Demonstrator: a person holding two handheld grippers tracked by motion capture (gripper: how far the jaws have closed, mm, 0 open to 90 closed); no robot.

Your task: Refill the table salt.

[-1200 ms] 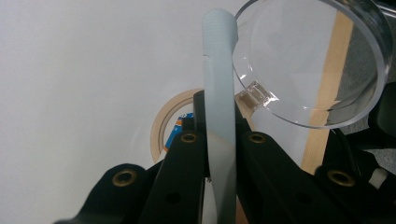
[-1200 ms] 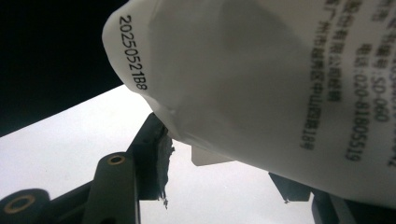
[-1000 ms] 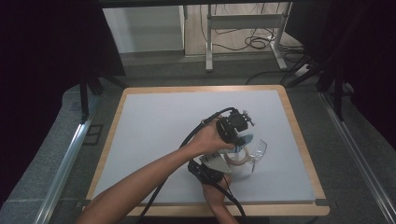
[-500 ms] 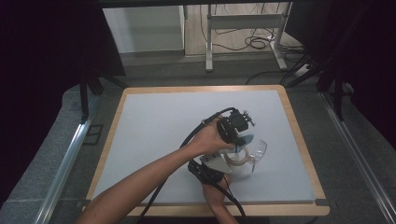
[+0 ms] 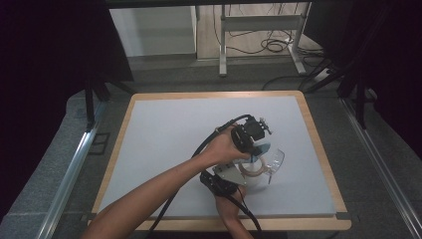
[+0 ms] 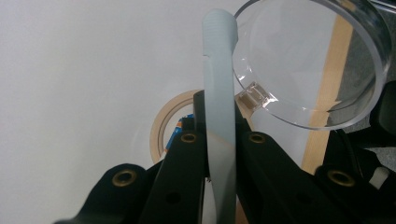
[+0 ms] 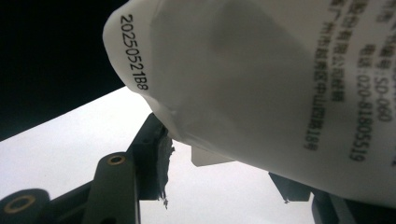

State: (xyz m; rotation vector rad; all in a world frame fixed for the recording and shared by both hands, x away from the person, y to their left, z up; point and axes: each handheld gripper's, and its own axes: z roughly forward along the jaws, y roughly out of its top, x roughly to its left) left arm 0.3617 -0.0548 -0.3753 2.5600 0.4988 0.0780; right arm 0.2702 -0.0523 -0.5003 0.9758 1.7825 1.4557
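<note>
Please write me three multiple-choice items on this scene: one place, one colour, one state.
1. Where is the cup?
A. the board's far left corner
B. right of the board's middle
C. on the floor

2. What colour is the bag in the right gripper?
A. white
B. red
C. green

3. How is the left gripper?
A. wide open
B. lying unheld
C. shut on a strip

Key: 1 B, the high view shows it there, beside the hands. 2 A, its gripper view shows white with black print. 3 C, both jaws press the pale strip.
</note>
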